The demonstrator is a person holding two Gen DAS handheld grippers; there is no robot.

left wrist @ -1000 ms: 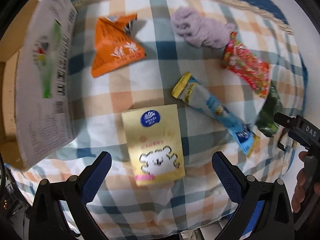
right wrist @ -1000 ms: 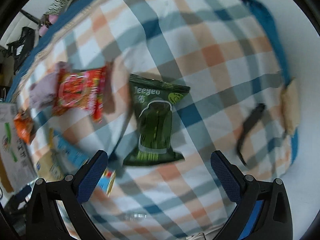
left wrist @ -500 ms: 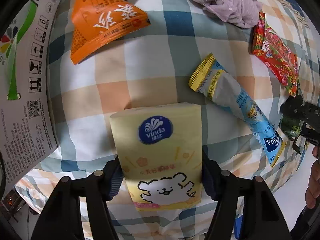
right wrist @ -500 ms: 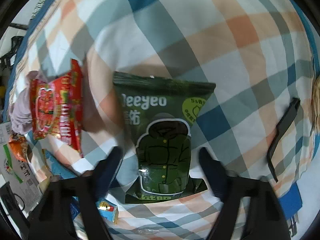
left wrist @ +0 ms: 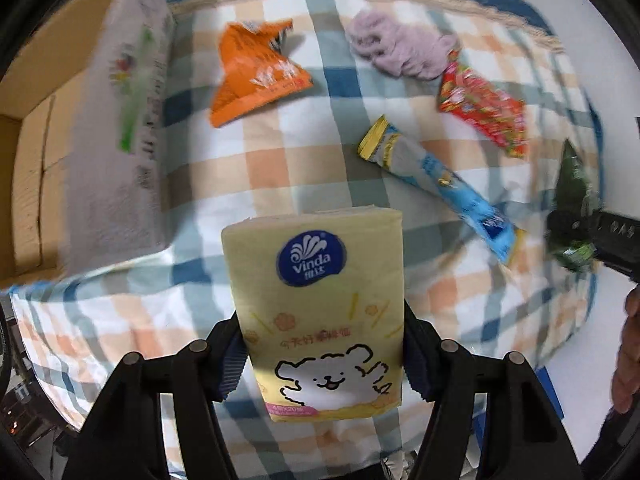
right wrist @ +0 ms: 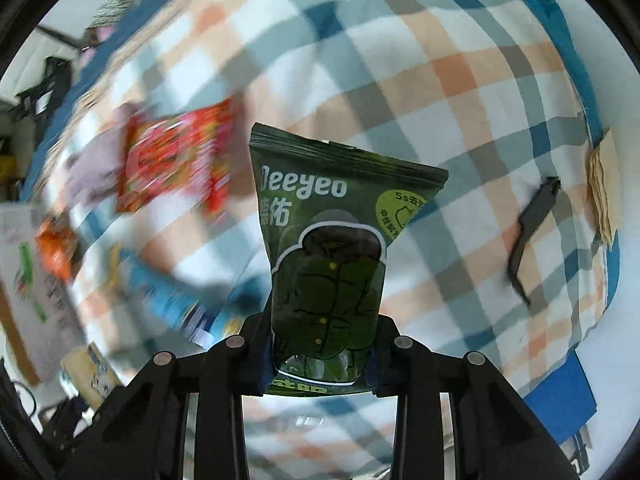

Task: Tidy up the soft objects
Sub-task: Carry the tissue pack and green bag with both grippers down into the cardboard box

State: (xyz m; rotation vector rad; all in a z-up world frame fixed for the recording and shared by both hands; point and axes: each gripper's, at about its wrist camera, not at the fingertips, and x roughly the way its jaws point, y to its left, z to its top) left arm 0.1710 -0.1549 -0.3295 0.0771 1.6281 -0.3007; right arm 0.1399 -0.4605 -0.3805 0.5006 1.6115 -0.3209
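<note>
The left gripper [left wrist: 322,354] pinches the lower half of a yellow Vinda tissue pack [left wrist: 320,304] between its blue-padded fingers [left wrist: 230,364]. The pack stands upright in the grip, raised above the checked blanket [left wrist: 280,160], with its cartoon bear print facing the camera.

The right gripper [right wrist: 322,350] clamps the lower part of a dark green Deeyeo packet [right wrist: 328,240]. The packet is held upright, clear of the blanket, with its sealed top edge uppermost. In the left wrist view the same packet [left wrist: 572,200] appears edge-on at the right, gripped by the right tool.

Remaining items on the blanket, left wrist view:
- An orange snack bag [left wrist: 256,72] lies near the far edge.
- A lilac plush cloth [left wrist: 396,50] lies to its right, touching the top of a red snack bag [left wrist: 480,108].
- A blue and yellow tube packet [left wrist: 436,180] lies diagonally between the red bag and the tissue pack.

A cardboard box [left wrist: 36,152] with a white printed flap [left wrist: 124,120] stands at the blanket's left edge. In the right wrist view a black strap-like object [right wrist: 530,232] lies on the blanket at the right, well apart from the packets.
</note>
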